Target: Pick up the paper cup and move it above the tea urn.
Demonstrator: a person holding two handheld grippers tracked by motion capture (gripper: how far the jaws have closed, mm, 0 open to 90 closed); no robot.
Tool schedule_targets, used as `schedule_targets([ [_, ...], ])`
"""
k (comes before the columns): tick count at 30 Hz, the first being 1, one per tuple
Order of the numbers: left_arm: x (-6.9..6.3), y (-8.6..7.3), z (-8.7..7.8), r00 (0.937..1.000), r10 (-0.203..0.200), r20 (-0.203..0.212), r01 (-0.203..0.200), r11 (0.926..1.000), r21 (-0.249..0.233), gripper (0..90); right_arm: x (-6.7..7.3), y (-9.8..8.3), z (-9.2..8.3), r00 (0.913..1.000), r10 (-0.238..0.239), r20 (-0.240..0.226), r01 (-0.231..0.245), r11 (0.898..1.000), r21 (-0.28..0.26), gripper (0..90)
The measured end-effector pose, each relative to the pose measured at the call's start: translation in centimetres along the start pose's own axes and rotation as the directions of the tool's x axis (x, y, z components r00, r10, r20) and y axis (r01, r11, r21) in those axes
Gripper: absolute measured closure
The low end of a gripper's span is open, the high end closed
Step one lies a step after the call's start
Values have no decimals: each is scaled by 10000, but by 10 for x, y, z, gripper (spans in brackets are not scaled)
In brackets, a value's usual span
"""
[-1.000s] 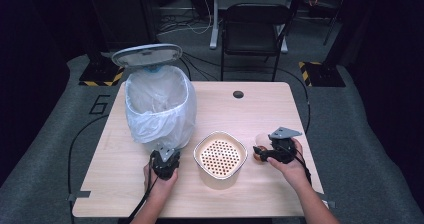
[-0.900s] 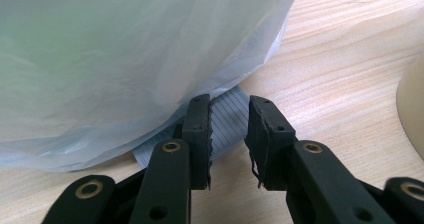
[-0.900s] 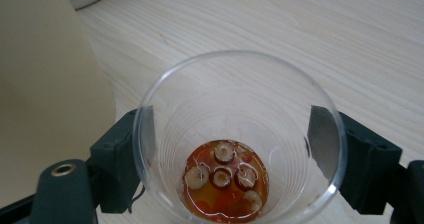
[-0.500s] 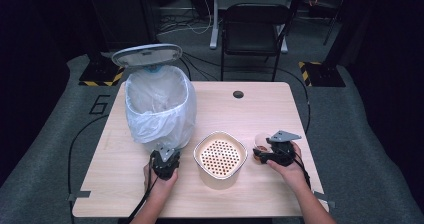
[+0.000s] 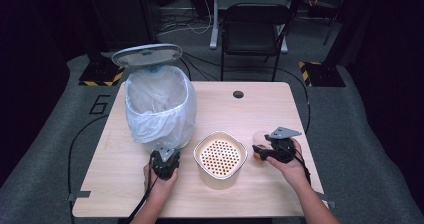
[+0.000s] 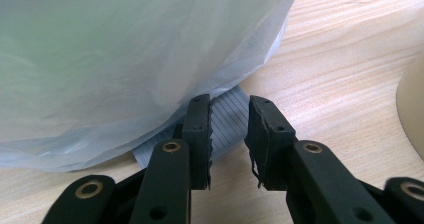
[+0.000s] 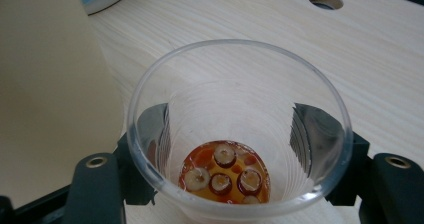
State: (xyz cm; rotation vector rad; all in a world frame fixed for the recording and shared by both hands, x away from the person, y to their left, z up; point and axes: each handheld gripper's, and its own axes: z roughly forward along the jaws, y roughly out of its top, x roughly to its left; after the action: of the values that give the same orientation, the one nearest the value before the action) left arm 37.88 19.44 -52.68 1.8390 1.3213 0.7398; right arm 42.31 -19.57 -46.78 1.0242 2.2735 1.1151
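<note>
A clear plastic cup [image 7: 235, 84] [image 5: 259, 136] stands on the table with a little orange liquid and several round dark pieces [image 7: 225, 176] at its bottom. My right gripper [image 7: 230, 129] [image 5: 259, 150] has just been closing. Its jaws now lie against the cup's wall on both sides. A white bin [image 5: 160, 104] lined with a pale bag [image 6: 125, 49] stands at the left with its lid [image 5: 147, 54] raised. My left gripper [image 6: 227, 134] [image 5: 165, 153] rests at the bin's foot on the ribbed grey pedal [image 6: 227, 116], jaws a narrow gap apart and gripping nothing.
A cream bowl with a perforated strainer insert [image 5: 200, 149] [image 7: 50, 84] sits between my two hands. The wooden table has a cable hole [image 5: 238, 94] [image 7: 325, 0] near its far edge. A black chair [image 5: 255, 29] stands beyond the table.
My right gripper's jaws have drawn in around the cup, and the hand shifted slightly. The left hand, bin and bowl have not moved.
</note>
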Motion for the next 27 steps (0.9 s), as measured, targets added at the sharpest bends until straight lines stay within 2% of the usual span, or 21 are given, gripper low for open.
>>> schedule_targets([
  [1,-2,0,0,9997,-260,4,260,9997,-27,711,1,3,-1,10000,-29,55,29,10000,-17,329],
  [2,0,0,0,10000,-19,8,19,10000,-5,711,2,4,-2,10000,-40,44,40,10000,-61,333],
  [3,-2,-1,0,9996,-290,5,290,9996,-32,711,2,8,-3,9997,-250,-13,250,9996,-87,336],
  [4,0,0,0,10000,39,12,-39,10000,4,711,3,11,-5,9998,-196,-10,195,9997,-113,338],
  [5,0,0,0,10000,43,5,-43,10000,7,711,2,14,-6,9992,-389,-38,389,9992,-99,339],
  [10,0,0,0,10000,-12,8,12,10000,-4,711,3,30,-14,9981,-615,20,616,9971,-437,343],
  [13,0,0,0,10000,-58,-3,58,10000,-42,711,2,46,-22,9944,-1051,-123,1041,9924,-654,349],
  [14,0,0,0,10000,-58,-3,58,10000,-42,711,2,46,-22,9944,-1051,-123,1041,9924,-654,349],
  [20,0,0,0,10000,-18,-7,18,10000,-46,711,4,67,-28,9856,-1669,-283,1629,9805,-1103,358],
  [23,0,0,0,10000,-14,-9,14,10000,-43,711,4,76,-29,9832,-1782,-395,1719,9769,-1271,360],
  [27,0,0,0,10000,-24,-2,24,10000,-51,711,6,87,-29,9716,-2306,-527,2194,9619,-1630,364],
])
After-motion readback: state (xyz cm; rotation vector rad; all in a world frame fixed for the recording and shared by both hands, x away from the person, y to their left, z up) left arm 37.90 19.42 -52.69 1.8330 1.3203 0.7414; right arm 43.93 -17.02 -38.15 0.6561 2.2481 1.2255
